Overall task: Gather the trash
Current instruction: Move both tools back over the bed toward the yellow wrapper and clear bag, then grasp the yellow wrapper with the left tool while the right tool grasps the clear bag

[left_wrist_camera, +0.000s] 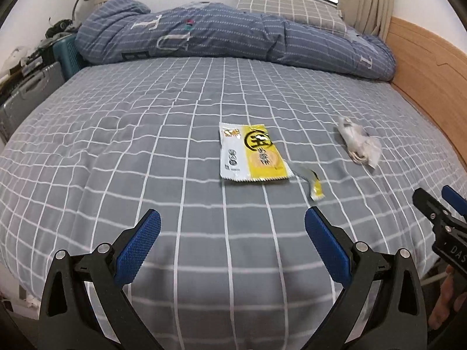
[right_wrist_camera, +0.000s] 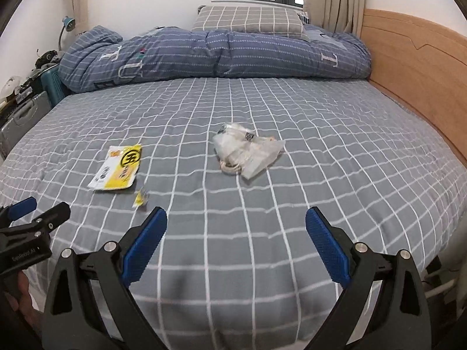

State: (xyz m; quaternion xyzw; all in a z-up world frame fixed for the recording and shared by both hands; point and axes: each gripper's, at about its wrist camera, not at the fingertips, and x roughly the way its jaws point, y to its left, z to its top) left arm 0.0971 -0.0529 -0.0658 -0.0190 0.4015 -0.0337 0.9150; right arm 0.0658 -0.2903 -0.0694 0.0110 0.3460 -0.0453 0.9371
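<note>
A bed (left_wrist_camera: 146, 134) with a grey checked sheet fills the room, a blue quilt (left_wrist_camera: 233, 35) bunched at its far end under the window. Three bits of trash lie near the middle: a yellow-and-white wrapper (left_wrist_camera: 252, 153), a small torn yellow scrap (left_wrist_camera: 315, 185) just beside its near right corner, and a crumpled clear plastic bag (right_wrist_camera: 248, 150) further right. The left claw (left_wrist_camera: 232, 230) and right claw (right_wrist_camera: 236, 230) both hover over the near edge, released and empty. Collection looks not yet begun; next, each claw likely needs to reach forward and pinch thin, flat film off soft fabric.
</note>
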